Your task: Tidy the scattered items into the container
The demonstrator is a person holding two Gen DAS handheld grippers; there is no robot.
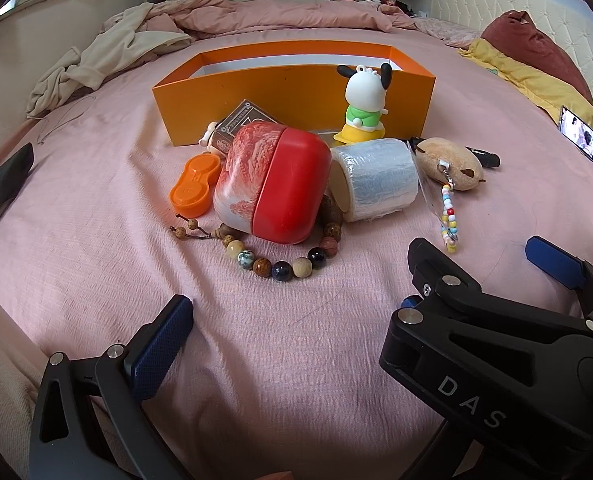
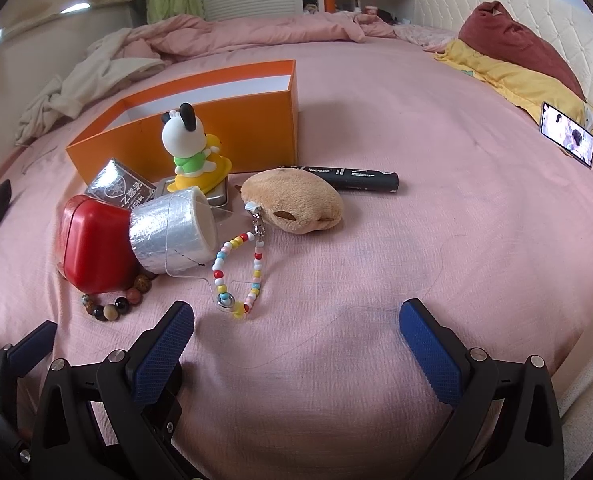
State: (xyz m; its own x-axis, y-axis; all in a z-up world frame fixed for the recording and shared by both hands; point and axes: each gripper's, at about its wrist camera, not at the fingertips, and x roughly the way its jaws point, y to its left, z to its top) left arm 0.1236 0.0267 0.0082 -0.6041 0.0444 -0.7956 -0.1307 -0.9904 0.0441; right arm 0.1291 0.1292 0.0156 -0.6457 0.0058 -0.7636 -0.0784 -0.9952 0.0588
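Note:
An open orange box (image 1: 296, 92) (image 2: 252, 136) stands on the pink bed. In front of it lie a red case (image 1: 280, 188) (image 2: 92, 244), a tape roll (image 1: 376, 180) (image 2: 172, 232), a wooden bead bracelet (image 1: 280, 264) (image 2: 112, 304), an orange lens case (image 1: 194, 186), a dog figurine (image 1: 364, 100) (image 2: 192, 148), a tan plush (image 1: 452, 164) (image 2: 296, 200) with a coloured bead strap (image 2: 236, 276), a card pack (image 2: 120, 188) and a black tube (image 2: 356, 176). My left gripper (image 1: 296, 320) is open and empty. My right gripper (image 2: 296, 336) (image 1: 472, 272) is open and empty, near the strap.
A lit phone (image 2: 568, 136) (image 1: 580, 140) leans on a yellow pillow (image 2: 508, 76) at the right. Crumpled beige cloth (image 1: 96, 60) and a pink duvet (image 1: 276, 12) lie behind the box. A dark object (image 1: 0, 184) sits at the left edge.

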